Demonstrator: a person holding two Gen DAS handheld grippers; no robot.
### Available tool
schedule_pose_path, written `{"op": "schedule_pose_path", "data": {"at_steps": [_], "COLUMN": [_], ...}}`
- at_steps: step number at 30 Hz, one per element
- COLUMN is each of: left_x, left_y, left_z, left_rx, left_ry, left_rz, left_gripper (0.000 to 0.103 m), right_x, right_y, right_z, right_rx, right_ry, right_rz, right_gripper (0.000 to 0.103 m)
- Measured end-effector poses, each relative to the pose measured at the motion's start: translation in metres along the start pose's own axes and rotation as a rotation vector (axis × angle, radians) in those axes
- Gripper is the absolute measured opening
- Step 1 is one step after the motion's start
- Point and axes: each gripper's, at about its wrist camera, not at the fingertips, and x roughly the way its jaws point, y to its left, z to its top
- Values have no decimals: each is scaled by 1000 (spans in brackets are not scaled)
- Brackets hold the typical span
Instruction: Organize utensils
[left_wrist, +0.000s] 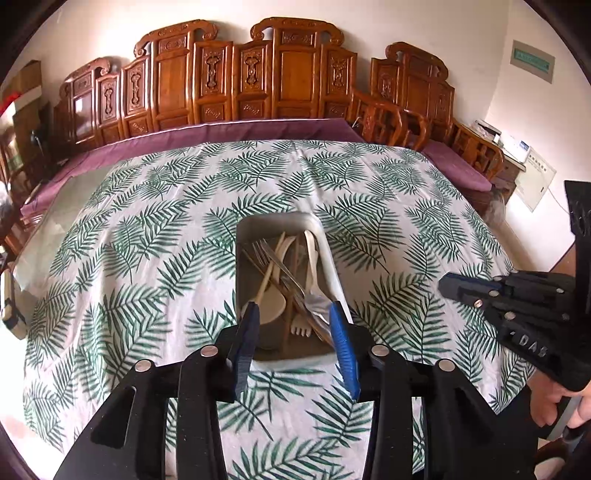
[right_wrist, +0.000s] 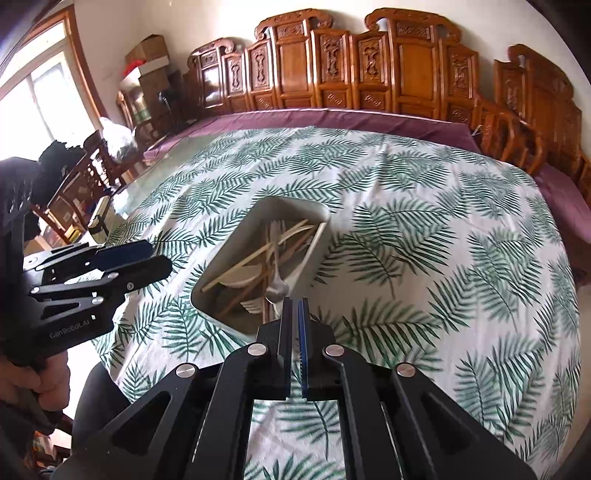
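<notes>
A grey tray (left_wrist: 280, 218) (right_wrist: 291, 202) sits mid-table on the leaf-print cloth, holding several utensils. Among them are a metal fork (left_wrist: 266, 252), a metal spoon (left_wrist: 316, 300) (right_wrist: 275, 292), cream plastic cutlery (left_wrist: 312, 258) and wooden chopsticks (left_wrist: 258, 266) (right_wrist: 244, 263). My left gripper (left_wrist: 293, 308) hovers over the tray's near end, open, with nothing between its blue pads. My right gripper (right_wrist: 294, 301) hangs above the tray's near corner, shut and empty. Each gripper also shows in the other's view, the right gripper (left_wrist: 448, 284) to the tray's right and the left gripper (right_wrist: 159, 254) to its left.
The leaf-print tablecloth (left_wrist: 147, 240) covers a glass-topped table. Behind it runs a carved wooden bench (left_wrist: 295, 74) with a purple cushion (left_wrist: 221, 131). A person's hand (left_wrist: 550, 406) holds the right gripper's handle. Chairs and boxes (right_wrist: 147, 55) stand at the left by a window.
</notes>
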Motion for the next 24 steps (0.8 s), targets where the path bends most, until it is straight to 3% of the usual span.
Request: {"op": "schedule_pose_path", "data": {"at_steps": [4, 6, 10, 12, 15, 18, 21, 24], "left_x": [-8, -14, -25, -32, -43, -60, -83, -102], "left_y": [-12, -18, -29, -36, -45, -51, -57, -61], "left_z": [-18, -28, -45, -51, -56, -57, -55, -53], "left_rx": [8, 13, 12, 18, 33, 45, 48, 45], "left_ry": [-20, -35, -54, -63, -79, -112, -157, -184], "left_rz": [2, 6, -1, 7, 17, 29, 42, 56], "left_gripper": [58, 69, 80, 87, 90, 95, 95, 95], "right_x": [-18, -28, -45, -55, -75, -97, -123, -143], "right_y": [-8, -12, -13, -14, -12, -12, -8, -4], "right_z": [-21, -33, -54, -64, -72, -75, -78, -77], "right_rx": [26, 42, 56, 61, 66, 77, 83, 90], "right_ry": [-29, -44, -66, -83, -127, -177, -241, -277], "right_rz": [-34, -49, -74, -104, -148, -173, -211, -238], "right_gripper": [5, 14, 23, 47, 76, 92, 100, 100]}}
